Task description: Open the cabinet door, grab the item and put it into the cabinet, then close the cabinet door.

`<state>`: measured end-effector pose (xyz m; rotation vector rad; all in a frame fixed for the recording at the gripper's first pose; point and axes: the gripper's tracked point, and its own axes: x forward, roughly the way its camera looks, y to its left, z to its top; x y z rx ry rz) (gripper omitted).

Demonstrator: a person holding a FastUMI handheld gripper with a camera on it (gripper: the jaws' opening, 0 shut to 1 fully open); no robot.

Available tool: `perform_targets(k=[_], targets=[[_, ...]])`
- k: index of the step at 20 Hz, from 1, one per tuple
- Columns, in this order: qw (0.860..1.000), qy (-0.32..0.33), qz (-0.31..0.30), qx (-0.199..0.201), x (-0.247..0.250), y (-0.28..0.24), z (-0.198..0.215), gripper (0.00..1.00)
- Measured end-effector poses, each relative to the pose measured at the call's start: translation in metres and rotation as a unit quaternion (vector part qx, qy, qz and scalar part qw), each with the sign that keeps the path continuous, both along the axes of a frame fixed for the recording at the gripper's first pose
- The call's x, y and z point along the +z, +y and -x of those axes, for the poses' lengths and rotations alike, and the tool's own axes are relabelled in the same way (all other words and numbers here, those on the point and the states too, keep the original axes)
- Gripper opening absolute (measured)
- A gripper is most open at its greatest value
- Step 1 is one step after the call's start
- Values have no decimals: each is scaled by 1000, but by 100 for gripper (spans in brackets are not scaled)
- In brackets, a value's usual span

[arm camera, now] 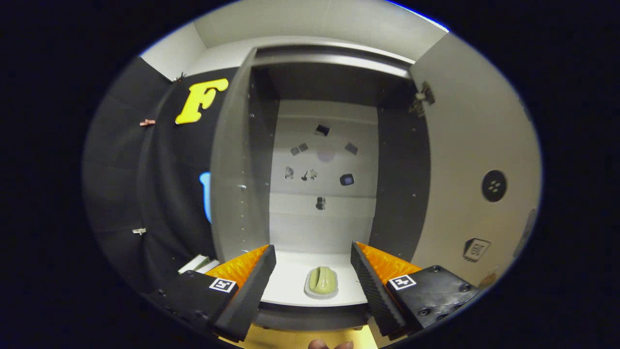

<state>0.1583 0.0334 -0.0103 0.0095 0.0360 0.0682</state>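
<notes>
Gripper [313, 257] level, facing the open cabinet [402, 194], fingers spread wide, empty; green item [321, 281] on cabinet floor at 12 o'clock; door [477, 165] at 2 o'clock.

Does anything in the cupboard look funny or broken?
Nothing looks broken or spilled. The cabinet door hangs open, the small green item sits flat on the cabinet's floor, and the gripper is open with the item lying between its fingers, untouched.

No legible text or labels
</notes>
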Motion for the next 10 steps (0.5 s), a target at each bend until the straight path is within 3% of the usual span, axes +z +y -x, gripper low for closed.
perform_targets(k=[4,10], targets=[[1000,-18,8,11,20,-13,73,98],[999,-31,27,-6,24,-47,168,98]])
